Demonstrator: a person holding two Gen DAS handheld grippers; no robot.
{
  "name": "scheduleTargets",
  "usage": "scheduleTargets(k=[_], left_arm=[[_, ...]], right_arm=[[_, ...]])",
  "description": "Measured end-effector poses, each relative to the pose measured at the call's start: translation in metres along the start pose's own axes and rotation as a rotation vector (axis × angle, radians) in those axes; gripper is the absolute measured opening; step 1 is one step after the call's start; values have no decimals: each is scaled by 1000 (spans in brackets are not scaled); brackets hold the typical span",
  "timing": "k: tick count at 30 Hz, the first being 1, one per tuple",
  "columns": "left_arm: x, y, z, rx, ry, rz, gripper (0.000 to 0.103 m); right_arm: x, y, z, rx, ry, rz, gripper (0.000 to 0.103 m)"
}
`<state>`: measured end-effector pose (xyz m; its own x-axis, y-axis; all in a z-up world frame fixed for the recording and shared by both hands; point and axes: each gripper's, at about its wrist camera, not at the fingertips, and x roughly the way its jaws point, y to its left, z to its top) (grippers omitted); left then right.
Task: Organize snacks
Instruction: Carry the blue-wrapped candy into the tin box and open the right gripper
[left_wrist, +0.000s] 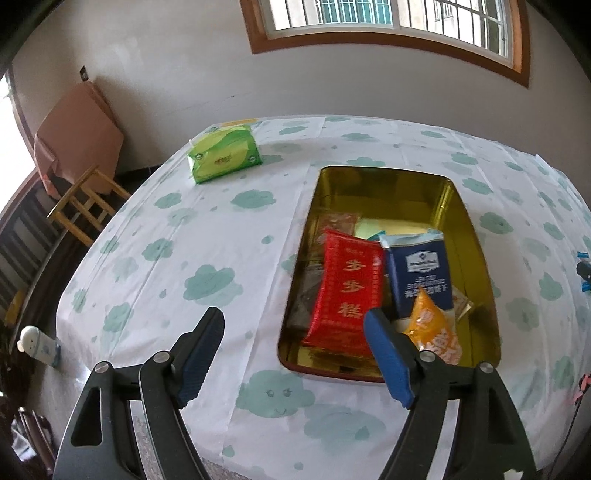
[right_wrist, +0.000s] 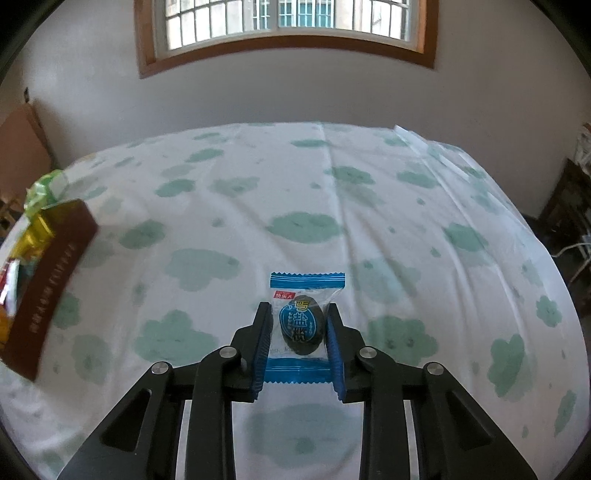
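On the cloth (right_wrist: 369, 206): sweet (right_wrist: 303, 325), long axis pointing away.
Right gripper (right_wrist: 298, 325): closed on sweet.
Left gripper (left_wrist: 295, 336): wide, empty.
Tin (left_wrist: 476, 236): packets overlap, lower ones hidden.

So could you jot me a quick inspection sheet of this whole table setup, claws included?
Surface: table under a white cloth with green clouds.
Job's things: gold tin holding a red packet, blue biscuit packet and orange packet; a blue-wrapped snack outside it.
Clutter: green tissue pack; small white bottle at the table edge.
Claws: left claw open, empty; right claw shut on the blue-wrapped snack.
Cables: nothing seen.
Surroundings: barred window, wooden chair, cardboard.
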<state>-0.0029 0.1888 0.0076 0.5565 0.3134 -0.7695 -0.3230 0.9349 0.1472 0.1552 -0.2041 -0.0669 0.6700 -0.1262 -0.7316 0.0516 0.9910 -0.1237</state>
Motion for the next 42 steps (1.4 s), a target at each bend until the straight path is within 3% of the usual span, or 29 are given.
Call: scheduleTargets(k=[10,21,30,42], left_arm=[[1,10,-2,-23,-1,1,79],[6,36,-9,-74,21,28,81],[10,46,-15,-91,43,39,81],[7,49,-17,-97,45,42,82]], right_arm=[[-31,13,-5,-105,-21,200,29],[-56,27,-14,-222,-16,354,29],[-101,60,-29,-276,10,388,29],[-136,141,-28,-304,36,375,29]])
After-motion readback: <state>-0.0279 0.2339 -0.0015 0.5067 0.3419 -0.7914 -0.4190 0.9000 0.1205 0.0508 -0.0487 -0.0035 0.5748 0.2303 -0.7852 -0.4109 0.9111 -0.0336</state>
